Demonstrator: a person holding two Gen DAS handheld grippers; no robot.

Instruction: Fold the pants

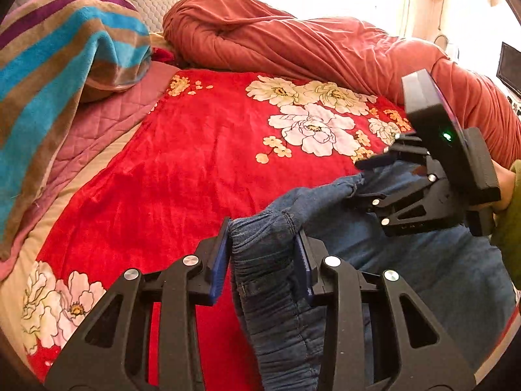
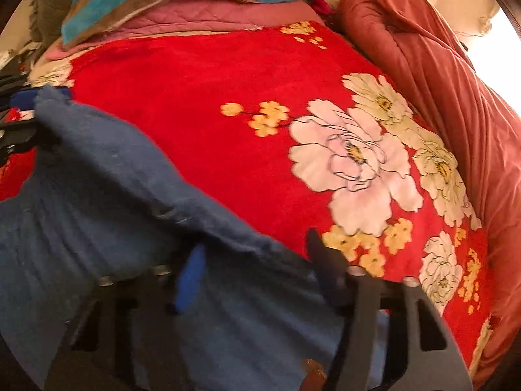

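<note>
A bed under a red plush flowered blanket; a rust-orange rolled quilt at one o'clock, a striped fleece blanket at ten.

Left wrist view: pants lie lower right on the flowered blanket, waistband between the left gripper pads at bottom centre. Right gripper sits right of centre on the pants' upper edge. Rolled quilt runs along the top; striped blanket upper left.
</note>
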